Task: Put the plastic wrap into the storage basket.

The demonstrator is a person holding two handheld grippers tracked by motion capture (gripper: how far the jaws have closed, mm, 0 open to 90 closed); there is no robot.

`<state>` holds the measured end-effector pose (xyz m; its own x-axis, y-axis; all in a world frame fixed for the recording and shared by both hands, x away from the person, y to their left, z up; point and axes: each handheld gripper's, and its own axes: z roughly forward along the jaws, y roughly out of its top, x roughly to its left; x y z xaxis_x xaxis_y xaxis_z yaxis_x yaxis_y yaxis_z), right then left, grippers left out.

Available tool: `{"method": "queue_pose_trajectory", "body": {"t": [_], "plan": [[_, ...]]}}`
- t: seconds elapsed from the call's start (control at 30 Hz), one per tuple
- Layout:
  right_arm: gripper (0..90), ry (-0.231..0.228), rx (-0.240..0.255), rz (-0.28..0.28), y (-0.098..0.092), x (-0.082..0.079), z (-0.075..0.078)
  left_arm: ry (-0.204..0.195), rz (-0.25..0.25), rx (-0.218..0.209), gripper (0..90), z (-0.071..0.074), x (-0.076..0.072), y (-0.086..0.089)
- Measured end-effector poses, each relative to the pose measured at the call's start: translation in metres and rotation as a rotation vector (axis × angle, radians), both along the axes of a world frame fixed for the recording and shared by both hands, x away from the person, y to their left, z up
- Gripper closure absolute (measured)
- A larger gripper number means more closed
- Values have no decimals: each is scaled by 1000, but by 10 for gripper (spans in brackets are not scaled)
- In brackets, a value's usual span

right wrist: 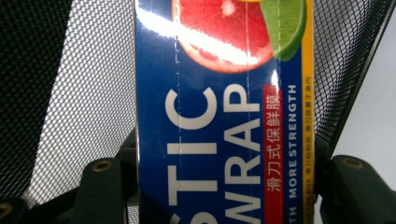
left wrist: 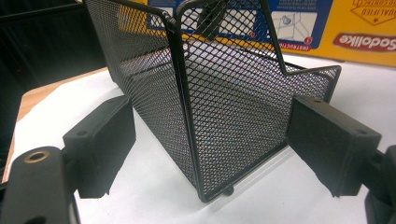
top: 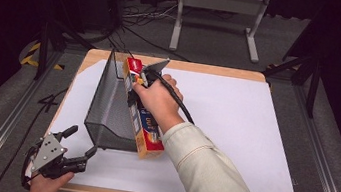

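A: Where is the plastic wrap box (top: 141,109) now?

B: The right gripper (top: 138,87) pinches it at the middle, both jaws pressed on its long sides. The box is tilted, the far end up, and it leans along the right wall of the mesh basket (top: 106,107), not yet inside I think.

A: And the left gripper (top: 76,143)?

B: Jaws spread wide, holding nothing. It is near the front corner of the basket, apart from it, w/ the corner betw. the two pads (left wrist: 100,144).

A: So what can go wrong?

B: The basket is light and nobody holds it. If the box pushes on the rim or wall, the basket prob. slides or tips on the white sheet (top: 234,130). Also the box is long and glossy; held only at the middle, it may turn in the jaws.

A: Fix?

B: Maybe steady the basket w/ the left first.
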<state>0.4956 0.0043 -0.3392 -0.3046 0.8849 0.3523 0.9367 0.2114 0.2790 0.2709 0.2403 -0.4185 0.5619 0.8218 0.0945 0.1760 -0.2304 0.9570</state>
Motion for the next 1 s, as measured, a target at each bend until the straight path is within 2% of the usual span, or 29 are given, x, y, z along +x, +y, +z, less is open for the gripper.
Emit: {"method": "queue_pose_trajectory", "body": {"t": [0.23, 0.5, 0.6, 1.0], "plan": [[404, 12, -1, -13, -1, 5, -4, 2, 4, 3, 168, 0, 0, 0], [404, 16, -34, -7, 4, 6, -11, -1, 6, -7, 169, 0, -2, 3], [404, 20, -62, -7, 5, 7, -14, -2, 7, -4, 168, 0, -4, 3], [404, 21, -103, 3, 7, 12, -22, -2, 17, -11, 168, 0, -7, 6]]}}
